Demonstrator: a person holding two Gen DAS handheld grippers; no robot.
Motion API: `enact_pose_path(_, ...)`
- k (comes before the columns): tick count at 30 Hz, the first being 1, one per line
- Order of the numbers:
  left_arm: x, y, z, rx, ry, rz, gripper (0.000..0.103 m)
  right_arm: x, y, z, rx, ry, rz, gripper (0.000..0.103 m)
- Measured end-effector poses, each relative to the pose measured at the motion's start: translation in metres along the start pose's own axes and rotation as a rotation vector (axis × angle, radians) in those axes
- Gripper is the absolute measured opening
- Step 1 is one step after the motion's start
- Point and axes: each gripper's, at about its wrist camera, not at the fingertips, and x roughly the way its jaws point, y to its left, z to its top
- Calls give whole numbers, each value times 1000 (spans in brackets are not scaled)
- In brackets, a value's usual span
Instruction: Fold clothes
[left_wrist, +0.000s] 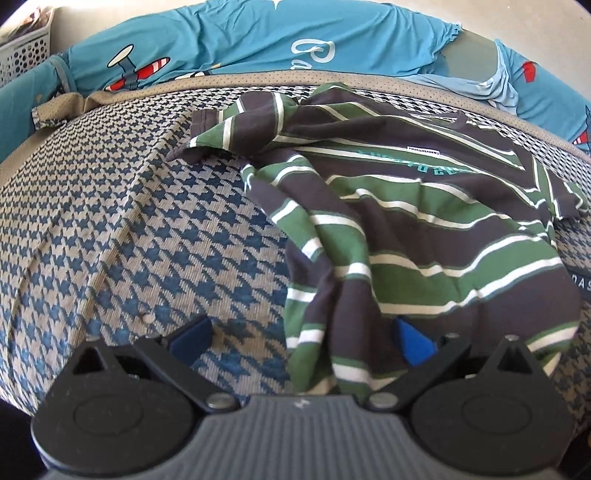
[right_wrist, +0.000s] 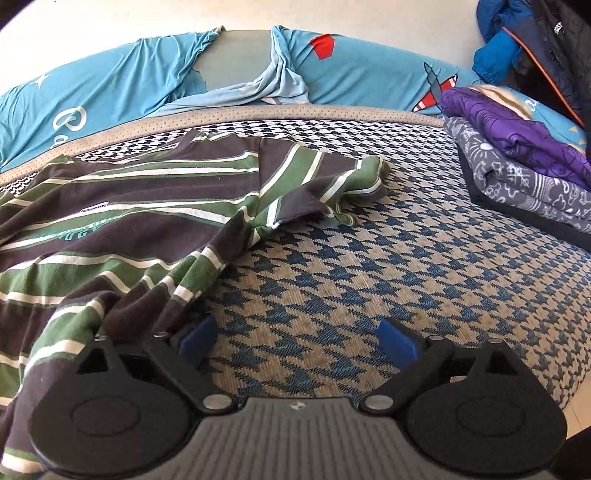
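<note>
A shirt (left_wrist: 424, 229) striped in green, dark grey and white lies crumpled on a houndstooth bedcover (left_wrist: 129, 221), its neck label facing up. One sleeve (left_wrist: 240, 129) is twisted out to the left. My left gripper (left_wrist: 301, 338) stands open over the shirt's lower edge; a fold of cloth lies between the fingers, against the right blue pad (left_wrist: 410, 339). In the right wrist view the shirt (right_wrist: 110, 206) fills the left side and its other sleeve (right_wrist: 332, 184) is bunched. My right gripper (right_wrist: 297, 339) is open over bare bedcover, with the shirt's edge beside its left finger.
Teal bedding with aeroplane prints (left_wrist: 258, 40) runs along the far side. A folded stack of purple and grey clothes (right_wrist: 517, 166) sits at the right, with a blue and black jacket (right_wrist: 535, 37) behind it. A white perforated basket (left_wrist: 22, 55) stands at far left.
</note>
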Motion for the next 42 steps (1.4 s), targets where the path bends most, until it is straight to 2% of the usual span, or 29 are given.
enact_pose_path(9, 0, 0, -1, 0, -1, 1, 103, -4, -1, -7, 5, -21, -17, 100)
enact_pose_path(42, 0, -2, -3, 12, -17, 19, 103, -5, 1, -13, 14, -43, -32, 103)
